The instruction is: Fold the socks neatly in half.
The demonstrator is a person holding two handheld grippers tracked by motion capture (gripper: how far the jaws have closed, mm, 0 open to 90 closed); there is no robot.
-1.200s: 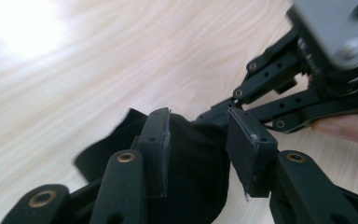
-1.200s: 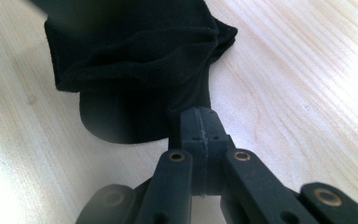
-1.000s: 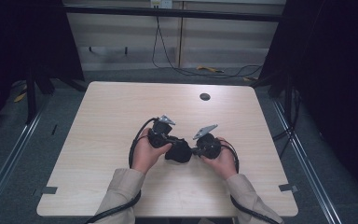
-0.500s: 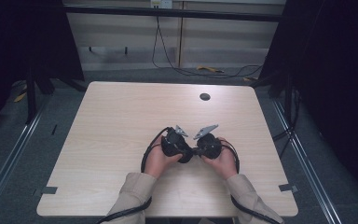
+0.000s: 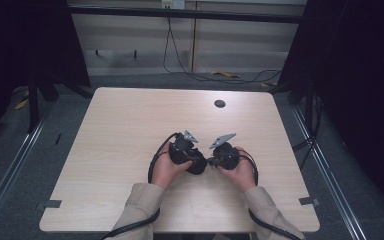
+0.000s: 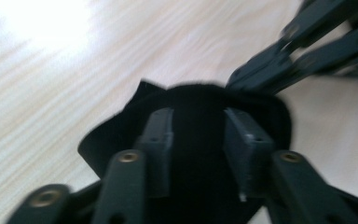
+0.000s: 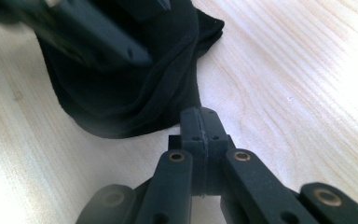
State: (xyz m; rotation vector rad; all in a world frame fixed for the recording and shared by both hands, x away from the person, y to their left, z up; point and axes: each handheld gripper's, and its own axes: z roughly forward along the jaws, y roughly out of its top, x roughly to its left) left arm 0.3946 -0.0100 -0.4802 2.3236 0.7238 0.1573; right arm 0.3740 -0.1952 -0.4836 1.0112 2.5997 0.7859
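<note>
Both grippers low over the table (image 5: 130, 130), near its front-middle. Black cloth (image 5: 198, 165) bunched on the wood between the two hands. Left gripper (image 6: 199, 135) down on the bundle, jaws part spread and just now opening, cloth lying between the pads. Right gripper (image 7: 199, 122) pressed together, pinching a thin edge of that cloth at its tips.

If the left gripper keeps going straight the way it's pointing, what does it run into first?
Most likely the black cloth: it already lies between and ahead of the left gripper. Just beyond it sits the right gripper, though depth is hard to judge.
</note>
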